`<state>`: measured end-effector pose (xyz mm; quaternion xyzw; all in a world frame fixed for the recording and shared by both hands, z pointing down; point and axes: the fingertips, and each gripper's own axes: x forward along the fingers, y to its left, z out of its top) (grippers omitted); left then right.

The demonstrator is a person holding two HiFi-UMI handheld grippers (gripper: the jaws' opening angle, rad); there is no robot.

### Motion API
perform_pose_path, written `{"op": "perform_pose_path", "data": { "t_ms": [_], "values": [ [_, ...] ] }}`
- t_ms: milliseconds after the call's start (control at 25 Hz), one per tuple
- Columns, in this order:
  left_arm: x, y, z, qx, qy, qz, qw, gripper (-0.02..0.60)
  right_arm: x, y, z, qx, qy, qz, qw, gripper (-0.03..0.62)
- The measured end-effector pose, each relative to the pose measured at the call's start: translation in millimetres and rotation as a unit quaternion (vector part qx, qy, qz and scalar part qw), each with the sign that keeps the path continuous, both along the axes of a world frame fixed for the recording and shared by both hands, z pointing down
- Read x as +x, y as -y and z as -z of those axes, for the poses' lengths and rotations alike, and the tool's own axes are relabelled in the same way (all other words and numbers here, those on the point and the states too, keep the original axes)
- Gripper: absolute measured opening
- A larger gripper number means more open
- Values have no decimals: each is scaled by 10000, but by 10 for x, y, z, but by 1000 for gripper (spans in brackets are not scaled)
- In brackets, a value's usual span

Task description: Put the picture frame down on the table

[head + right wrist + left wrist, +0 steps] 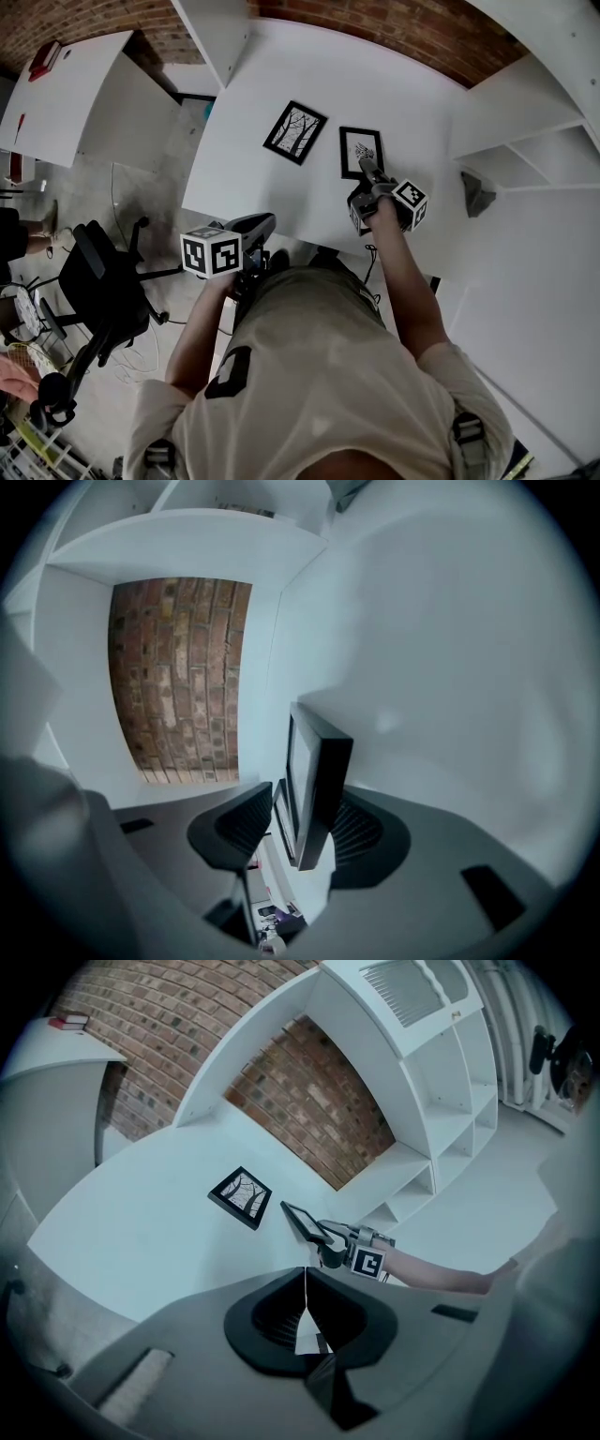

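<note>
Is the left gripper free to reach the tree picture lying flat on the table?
Probably yes: only bare table lies between the left gripper and the tree picture. Its jaws are shut, so they would have to open first.

The left gripper (305, 1288) sits low by the body on a bent left arm (195, 342), its 2 jaws pressed together and empty. The right arm (410, 281) reaches forward. The right gripper (367, 171) tilts downward, jaws apart around a picture frame (314, 761).
</note>
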<state>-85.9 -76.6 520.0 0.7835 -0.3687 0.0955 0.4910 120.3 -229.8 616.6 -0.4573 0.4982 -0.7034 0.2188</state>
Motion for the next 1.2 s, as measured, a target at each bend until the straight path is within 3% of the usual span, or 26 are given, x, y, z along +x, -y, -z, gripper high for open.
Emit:
{"op": "perform_pose_path", "data": {
  "t_ms": [200, 320, 400, 560, 760, 960, 1200],
  "values": [
    [-47, -13, 5, 0, -165, 60, 9998, 6, -220, -48, -2, -99, 419, 583, 9974, 236],
    [-68, -10, 34, -42, -396, 176, 9991, 6, -330, -104, 7, -81, 350, 1195, 9922, 250],
    [-88, -24, 26, -32, -325, 146, 9994, 6, -414, -146, 13, 18, 138, 1784, 9839, 255],
    [-87, -59, -7, -35, -241, 71, 9997, 6, -560, -216, 49, 374, -471, 2944, 9538, 262],
    [-75, -63, 6, -28, -280, 47, 9996, 6, -661, -316, 62, 609, -827, 3647, 9255, 275],
    [-103, -64, 1, -15, -257, 44, 9997, 6, -669, -470, -84, 616, -1743, 4523, 8725, 275],
    [-90, -76, 8, 2, -247, 70, 9997, 6, -657, -459, -24, 778, -2075, 4776, 8502, 275]
  ]
}}
